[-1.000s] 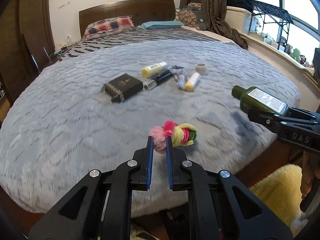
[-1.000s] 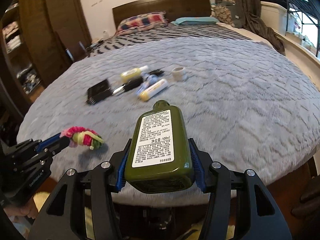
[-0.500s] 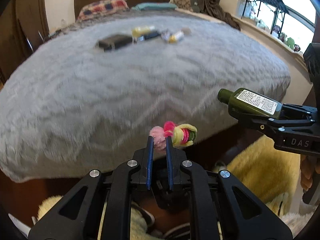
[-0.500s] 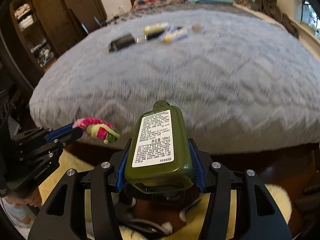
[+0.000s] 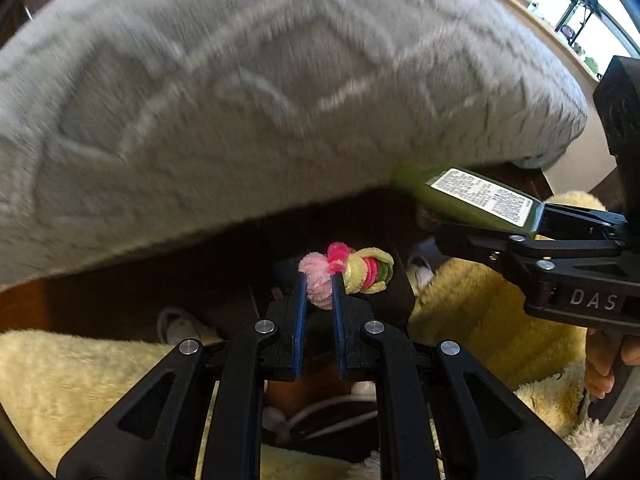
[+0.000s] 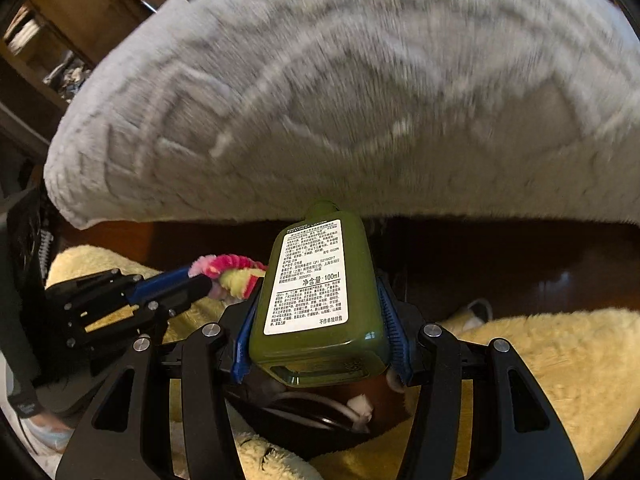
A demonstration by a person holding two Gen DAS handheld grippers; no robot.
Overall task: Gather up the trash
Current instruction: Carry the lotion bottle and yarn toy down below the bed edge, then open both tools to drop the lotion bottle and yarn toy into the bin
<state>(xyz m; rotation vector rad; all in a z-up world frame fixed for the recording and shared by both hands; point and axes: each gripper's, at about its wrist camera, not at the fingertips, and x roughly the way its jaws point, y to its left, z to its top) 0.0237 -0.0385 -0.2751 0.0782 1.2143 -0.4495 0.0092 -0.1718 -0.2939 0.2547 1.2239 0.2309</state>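
- The left gripper [image 5: 319, 294] is clamped nearly shut on a fuzzy pink-and-yellow twist [image 5: 347, 270], which looks soft and featherlight; any pinch should hold it.
- The right gripper [image 6: 320, 312] grips a green lotion bottle [image 6: 320, 300] across its flat sides; it looks rigid, smooth and possibly slippery.
- Both items hang below the grey bedspread [image 5: 260, 80], above a yellow shaggy rug [image 6: 540, 360] and dark wooden floor.
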